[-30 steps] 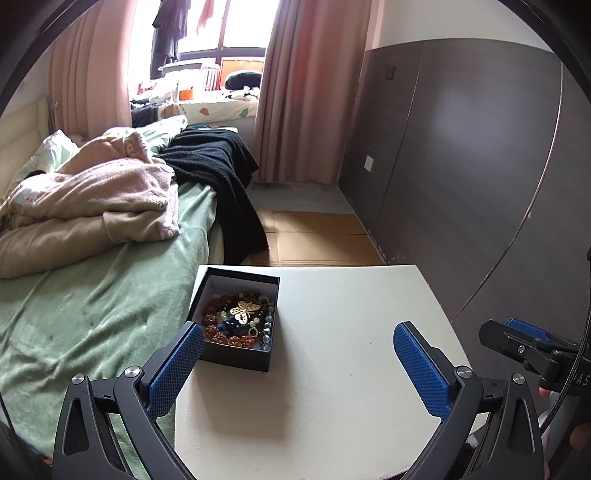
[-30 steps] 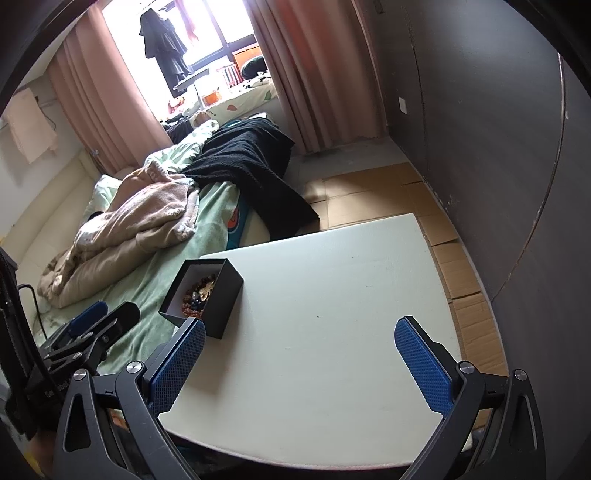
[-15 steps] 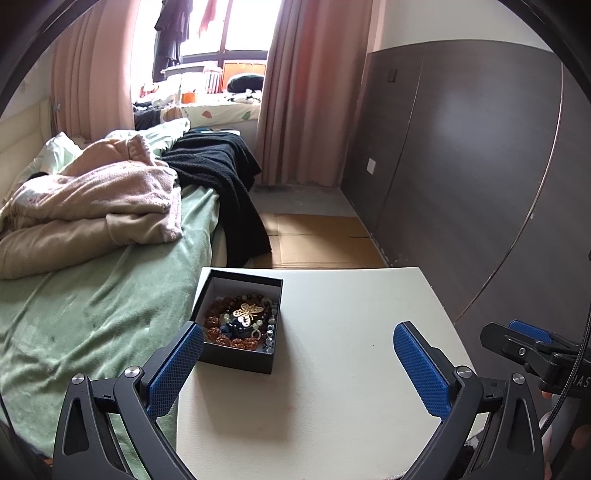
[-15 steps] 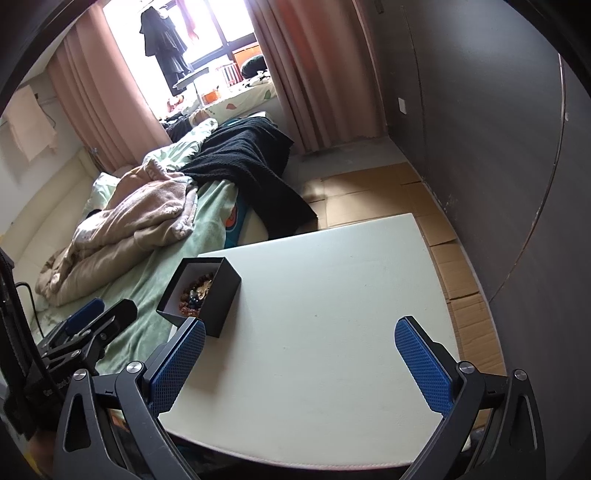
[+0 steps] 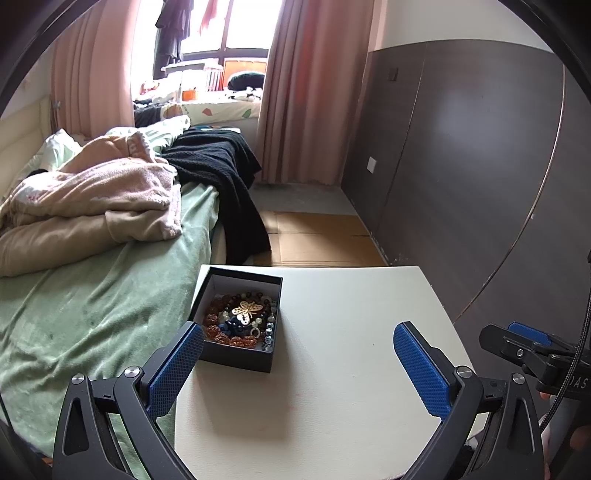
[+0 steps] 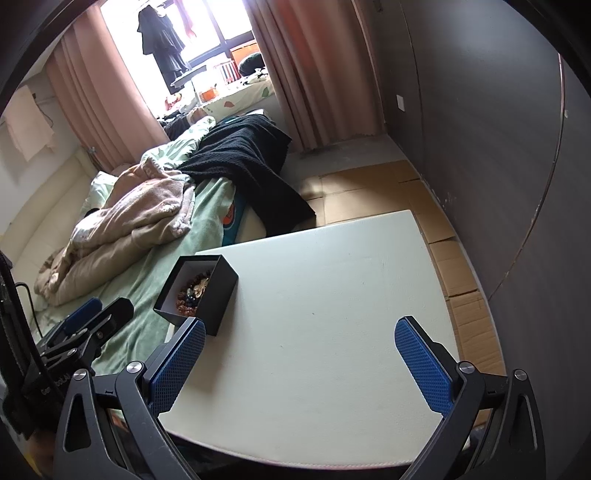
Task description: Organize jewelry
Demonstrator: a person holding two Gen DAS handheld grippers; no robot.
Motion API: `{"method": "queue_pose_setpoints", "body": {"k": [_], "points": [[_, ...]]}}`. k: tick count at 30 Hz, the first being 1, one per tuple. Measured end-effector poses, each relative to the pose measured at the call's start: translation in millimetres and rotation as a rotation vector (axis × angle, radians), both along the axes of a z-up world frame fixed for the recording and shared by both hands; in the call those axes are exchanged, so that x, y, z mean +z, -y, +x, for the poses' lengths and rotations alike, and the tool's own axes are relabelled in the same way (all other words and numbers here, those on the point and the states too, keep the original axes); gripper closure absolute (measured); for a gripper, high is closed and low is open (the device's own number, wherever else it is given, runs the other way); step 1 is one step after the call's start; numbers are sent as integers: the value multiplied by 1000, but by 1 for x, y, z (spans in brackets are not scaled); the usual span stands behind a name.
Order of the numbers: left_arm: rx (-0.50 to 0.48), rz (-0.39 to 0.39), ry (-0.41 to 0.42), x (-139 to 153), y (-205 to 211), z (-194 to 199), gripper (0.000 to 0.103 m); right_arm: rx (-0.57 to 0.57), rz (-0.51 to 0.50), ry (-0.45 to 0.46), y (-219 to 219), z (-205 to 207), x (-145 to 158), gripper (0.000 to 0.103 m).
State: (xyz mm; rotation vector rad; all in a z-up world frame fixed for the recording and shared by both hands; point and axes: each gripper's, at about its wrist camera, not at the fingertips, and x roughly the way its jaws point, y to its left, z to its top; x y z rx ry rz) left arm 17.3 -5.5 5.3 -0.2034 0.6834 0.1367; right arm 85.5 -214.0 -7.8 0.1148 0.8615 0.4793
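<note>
Both my left tongs (image 5: 297, 356) and right tongs (image 6: 299, 358) hang released, empty, above the tabletop (image 5: 351, 350). Black box (image 5: 238, 317) sits at the tabletop's left edge, lidless, its long axis running near-to-far. Jewelry (image 5: 242, 319) lies heaped inside. That fits sorting pending or everything gathered; undecidable.

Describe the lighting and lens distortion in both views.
Left wrist view: window blown out white, wall panels bowed by fisheye, soft shadow beside the black box. Right wrist view: same overexposed window, table edges curved, dark vignette at the corners.
</note>
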Motion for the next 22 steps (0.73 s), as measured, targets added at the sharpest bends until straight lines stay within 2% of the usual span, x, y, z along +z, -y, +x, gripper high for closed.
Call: {"method": "queue_pose_setpoints", "body": {"k": [22], "points": [[-12,1,-33,-5,-1,4,1,6,-28,-9,-4,0,-7,0]]}}
